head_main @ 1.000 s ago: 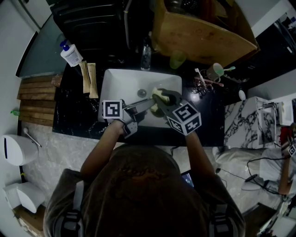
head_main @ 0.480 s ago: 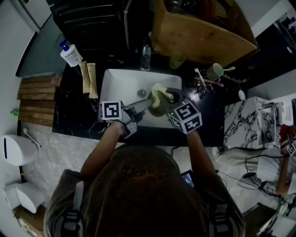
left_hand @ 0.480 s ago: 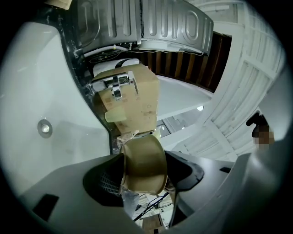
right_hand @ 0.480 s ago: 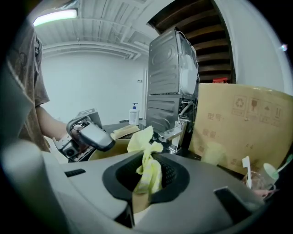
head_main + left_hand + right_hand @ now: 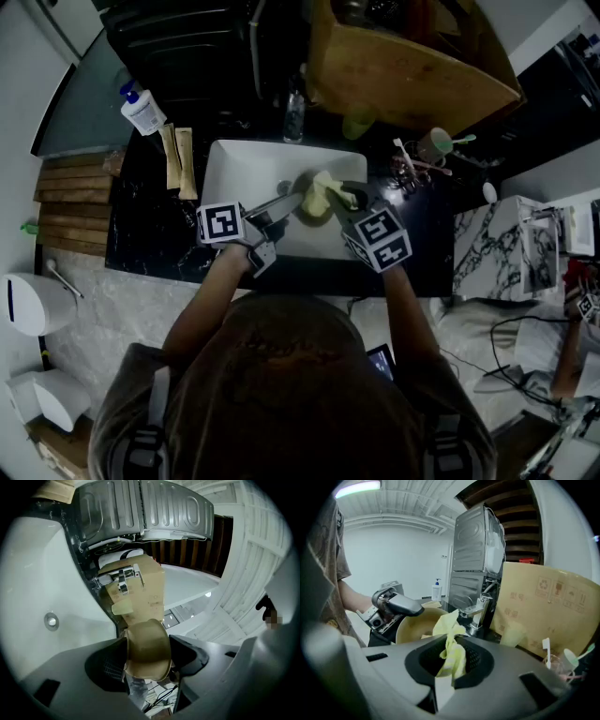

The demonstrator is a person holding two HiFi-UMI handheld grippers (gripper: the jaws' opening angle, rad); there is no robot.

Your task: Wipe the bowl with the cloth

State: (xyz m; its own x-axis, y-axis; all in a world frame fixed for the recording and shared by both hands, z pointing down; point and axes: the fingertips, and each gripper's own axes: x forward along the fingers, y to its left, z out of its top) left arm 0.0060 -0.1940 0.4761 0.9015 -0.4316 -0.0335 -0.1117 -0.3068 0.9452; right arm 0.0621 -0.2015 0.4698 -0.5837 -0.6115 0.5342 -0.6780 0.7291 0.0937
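Over the white sink (image 5: 242,167), the left gripper (image 5: 149,644) is clamped on the rim of the tan bowl (image 5: 145,665), holding it above the basin near the drain. The right gripper (image 5: 447,660) pinches a bunched yellow cloth (image 5: 449,627). The bowl's open side faces the right gripper and lies just ahead and left of it, so that gripper is the nearer one to wipe; the cloth's loose end hangs at the bowl's rim. The cardboard box (image 5: 543,606) behind the sink carries handling symbols and print too small to read.
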